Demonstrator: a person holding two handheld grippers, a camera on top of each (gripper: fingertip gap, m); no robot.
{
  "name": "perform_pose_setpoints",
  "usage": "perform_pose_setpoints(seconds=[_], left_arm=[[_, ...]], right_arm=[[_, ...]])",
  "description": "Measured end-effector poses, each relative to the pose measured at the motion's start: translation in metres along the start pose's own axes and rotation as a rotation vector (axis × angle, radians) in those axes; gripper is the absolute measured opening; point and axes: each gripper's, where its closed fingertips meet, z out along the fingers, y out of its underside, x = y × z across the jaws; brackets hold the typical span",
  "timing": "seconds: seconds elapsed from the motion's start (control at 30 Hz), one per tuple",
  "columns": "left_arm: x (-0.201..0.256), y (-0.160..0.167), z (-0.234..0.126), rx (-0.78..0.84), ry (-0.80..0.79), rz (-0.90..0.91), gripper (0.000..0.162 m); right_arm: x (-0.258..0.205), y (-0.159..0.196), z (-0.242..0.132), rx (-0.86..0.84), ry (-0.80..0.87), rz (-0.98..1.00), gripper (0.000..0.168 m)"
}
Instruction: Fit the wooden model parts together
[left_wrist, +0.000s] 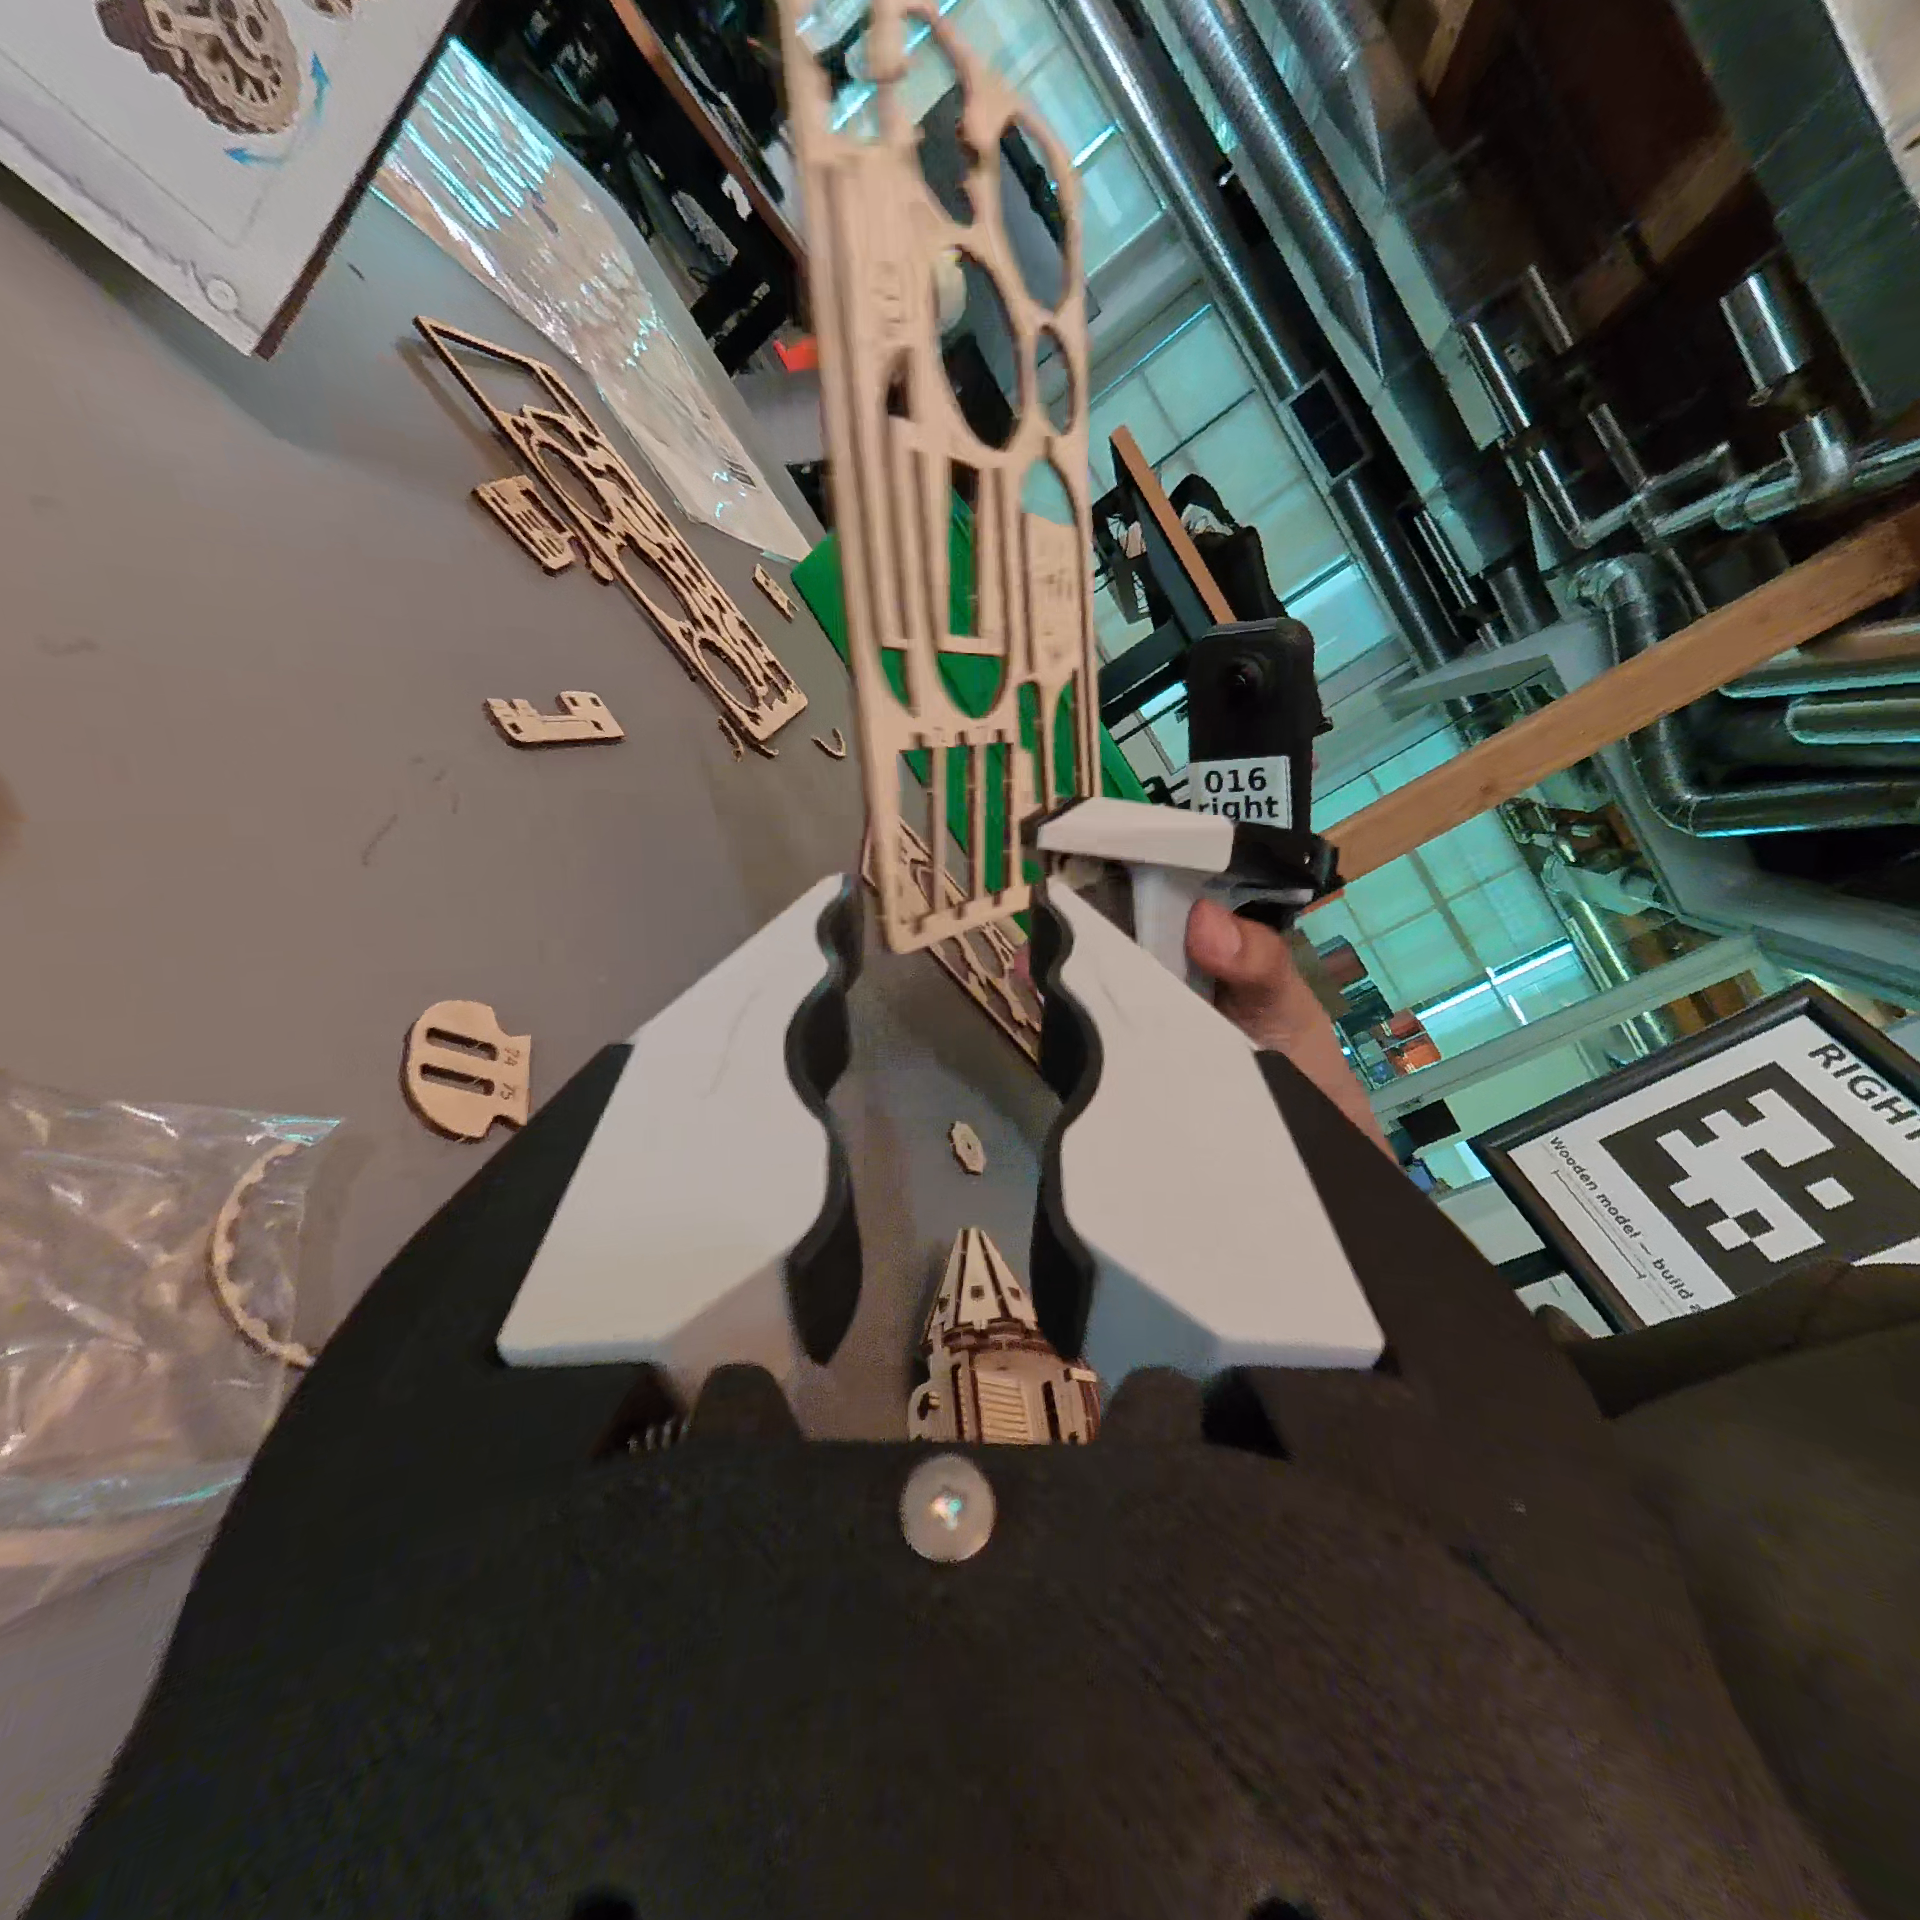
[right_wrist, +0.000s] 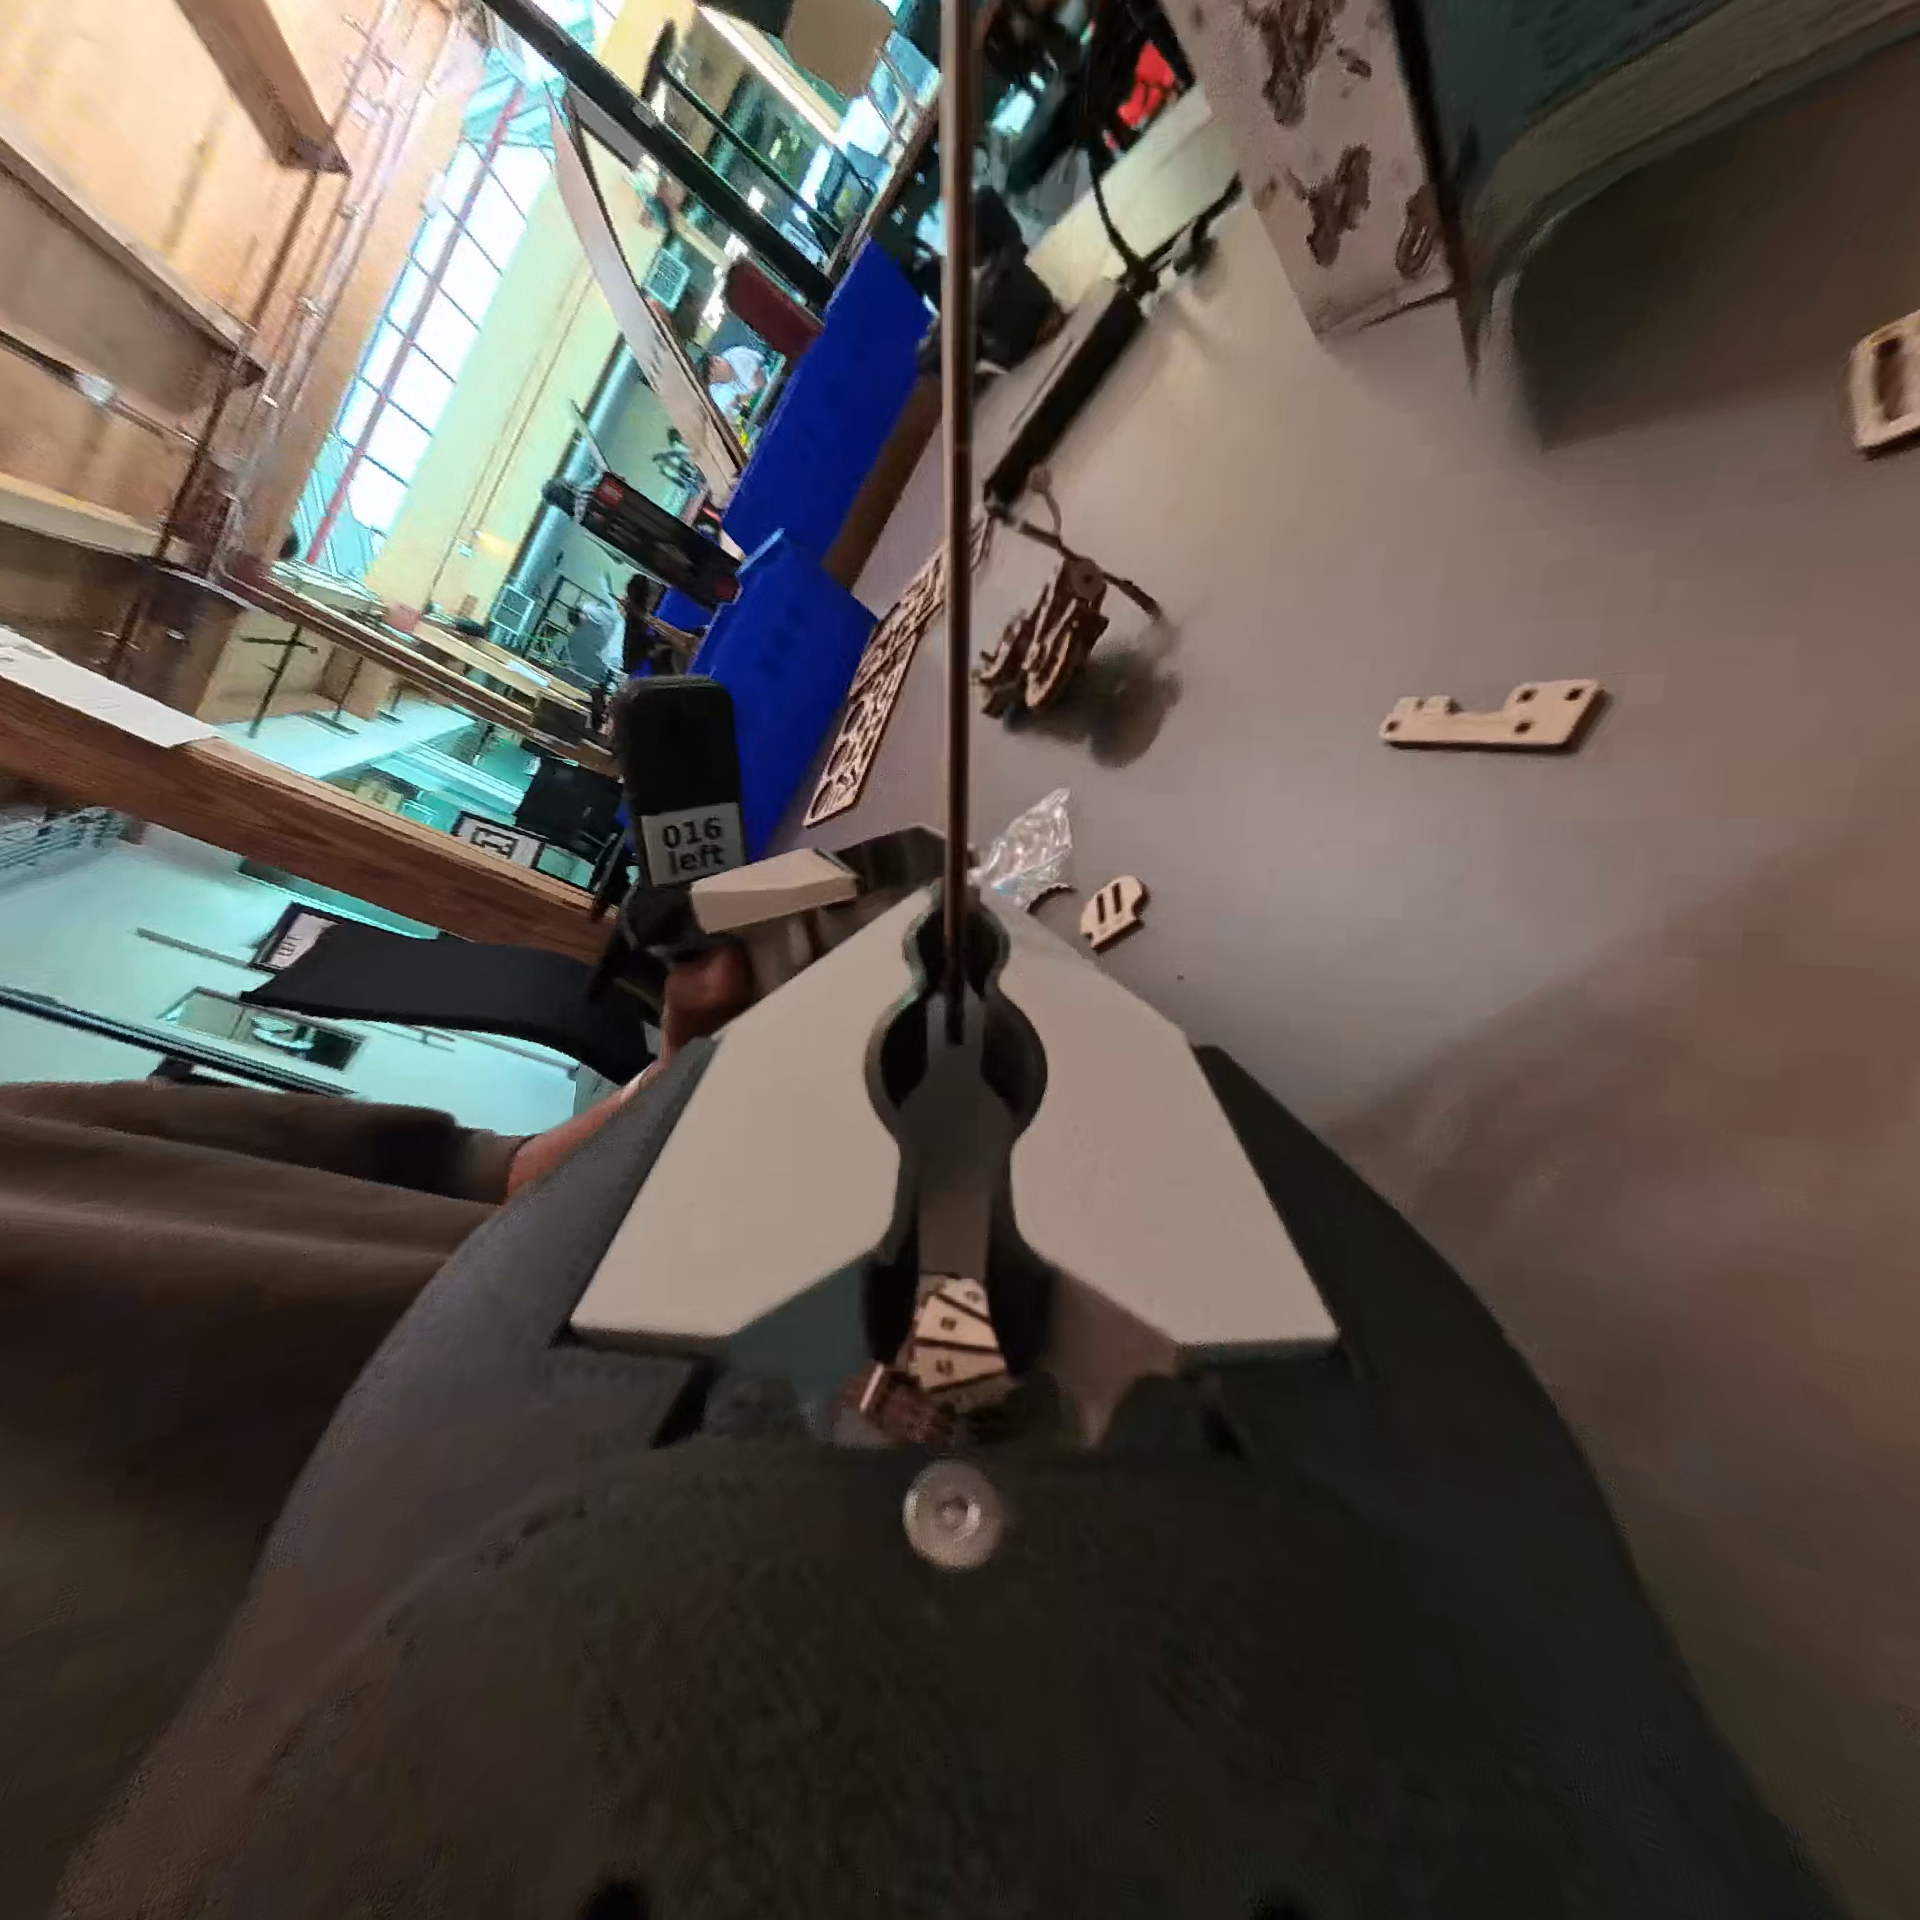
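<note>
My right tongs pinch the thin wooden sheet edge-on; left tongs spread beside it. Twisting could snap it.

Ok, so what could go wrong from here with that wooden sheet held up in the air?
1. The right claw pinches the sheet only near its lower edge. The sheet is tall, thin and mostly cut-outs, so it could swing, slip or crack at the grip.
2. The sheet's bottom end sits between the fingers of the open left claw. Closing across its width might buckle or snap the thin struts.
</note>
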Motion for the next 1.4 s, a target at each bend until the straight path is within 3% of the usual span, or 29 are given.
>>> perform_pose_setpoints(seconds=[0.1, 0.33, 0.47, 0.53, 0.7, 0.77, 0.9, 1.03, 1.23, 1.33, 1.4], left_arm=[[-0.005, -0.006, -0.003, 0.007, -0.033, 0.034, 0.041], [-0.010, -0.012, -0.006, 0.015, -0.077, 0.075, 0.040], [-0.012, -0.015, -0.008, 0.018, -0.102, 0.105, 0.040], [-0.012, -0.018, -0.010, 0.024, -0.115, 0.130, 0.039], [-0.015, -0.021, -0.012, 0.029, -0.137, 0.159, 0.038], [-0.015, -0.022, -0.012, 0.037, -0.130, 0.142, 0.038], [-0.014, -0.024, -0.013, 0.054, -0.105, 0.100, 0.035], [-0.016, -0.023, -0.015, 0.055, -0.105, 0.085, 0.034], [-0.022, -0.028, -0.019, 0.063, -0.128, 0.101, 0.033], [-0.025, -0.030, -0.020, 0.069, -0.137, 0.104, 0.033], [-0.027, -0.030, -0.020, 0.071, -0.134, 0.090, 0.033]], right_arm=[[0.011, -0.008, -0.031, -0.020, 0.031, 0.015, 0.000], [0.095, -0.001, -0.116, -0.072, 0.483, 0.074, 0.001], [0.123, 0.002, -0.136, -0.105, 0.657, 0.058, 0.042], [0.128, 0.000, -0.143, -0.145, 0.769, -0.004, 0.055], [0.129, -0.028, -0.182, -0.324, 1.258, -0.425, 0.057], [0.115, -0.044, -0.162, -0.321, 1.254, -0.603, 0.053], [0.084, -0.037, -0.055, -0.295, 0.901, -0.775, 0.039], [0.088, -0.018, 0.020, -0.414, 0.733, -0.835, 0.049], [0.121, -0.019, 0.059, -0.499, 0.715, -0.687, 0.057], [0.122, -0.018, 0.066, -0.469, 0.660, -0.655, 0.045], [0.118, -0.014, 0.067, -0.468, 0.625, -0.685, 0.027]])
